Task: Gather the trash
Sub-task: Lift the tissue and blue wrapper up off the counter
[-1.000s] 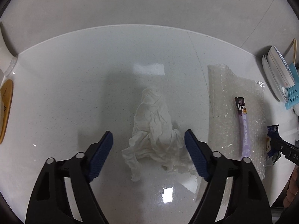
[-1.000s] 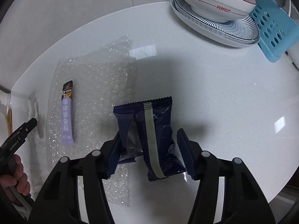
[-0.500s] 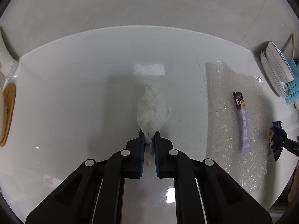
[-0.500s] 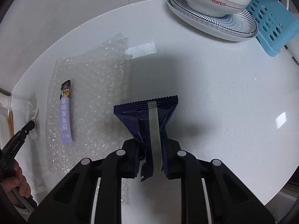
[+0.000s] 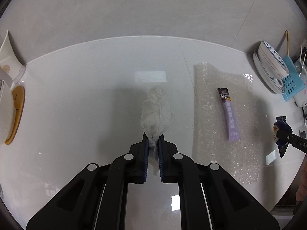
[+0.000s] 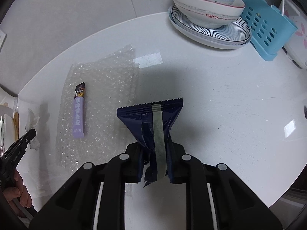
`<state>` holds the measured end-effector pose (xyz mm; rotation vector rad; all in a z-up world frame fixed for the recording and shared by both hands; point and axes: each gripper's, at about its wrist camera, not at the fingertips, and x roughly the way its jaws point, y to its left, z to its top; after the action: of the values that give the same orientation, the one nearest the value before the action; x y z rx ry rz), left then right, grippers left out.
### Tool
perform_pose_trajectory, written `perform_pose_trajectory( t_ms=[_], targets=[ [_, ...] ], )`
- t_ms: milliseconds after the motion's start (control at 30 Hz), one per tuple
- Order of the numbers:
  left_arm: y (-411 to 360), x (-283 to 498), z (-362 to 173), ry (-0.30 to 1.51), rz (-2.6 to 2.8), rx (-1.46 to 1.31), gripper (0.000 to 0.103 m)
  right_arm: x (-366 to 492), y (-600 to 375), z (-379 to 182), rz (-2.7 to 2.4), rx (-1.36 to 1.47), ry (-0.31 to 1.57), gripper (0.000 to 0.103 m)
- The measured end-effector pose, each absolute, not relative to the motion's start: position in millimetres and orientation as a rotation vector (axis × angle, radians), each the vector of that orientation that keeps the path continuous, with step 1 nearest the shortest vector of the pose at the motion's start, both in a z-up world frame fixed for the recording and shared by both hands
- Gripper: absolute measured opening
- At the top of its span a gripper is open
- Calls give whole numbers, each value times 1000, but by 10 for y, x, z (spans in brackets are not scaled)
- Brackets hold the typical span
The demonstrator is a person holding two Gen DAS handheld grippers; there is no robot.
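My left gripper [image 5: 153, 140] is shut on a crumpled white tissue [image 5: 156, 113], held above the white table. My right gripper [image 6: 154, 149] is shut on a dark blue snack wrapper [image 6: 151, 120] with a grey strip, also lifted off the table. A sheet of bubble wrap [image 5: 222, 118] lies on the table, with a purple stick sachet [image 5: 230, 115] on it. Both also show in the right wrist view, the bubble wrap [image 6: 107, 99] and the sachet [image 6: 79, 111]. In the left wrist view the right gripper and wrapper [image 5: 281, 134] show at the far right.
Stacked bowls and plates [image 6: 207, 15] and a blue perforated rack [image 6: 268, 26] stand at the back right. A white cup on a yellow coaster [image 5: 15, 113] sits at the far left. The round white table's front edge [image 6: 287, 187] is near on the right.
Both grippers closed on their items, the left on the tissue and the right on the wrapper, then lifted them up away from the table.
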<state>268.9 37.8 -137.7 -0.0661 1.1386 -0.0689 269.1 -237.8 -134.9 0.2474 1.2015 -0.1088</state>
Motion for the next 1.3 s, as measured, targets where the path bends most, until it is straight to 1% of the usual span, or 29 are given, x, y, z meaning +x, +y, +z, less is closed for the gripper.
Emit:
perform_pose_trajectory(
  t_ms=[667,1300],
  targets=[
    [87,2088,-938,1099,-103,-118,8,2031,-2320,-834,-49,208,1074,18],
    [-246,1267,-677,1071,-124,-129,8,1347,-2257,-611,34,164,1018,18]
  ],
)
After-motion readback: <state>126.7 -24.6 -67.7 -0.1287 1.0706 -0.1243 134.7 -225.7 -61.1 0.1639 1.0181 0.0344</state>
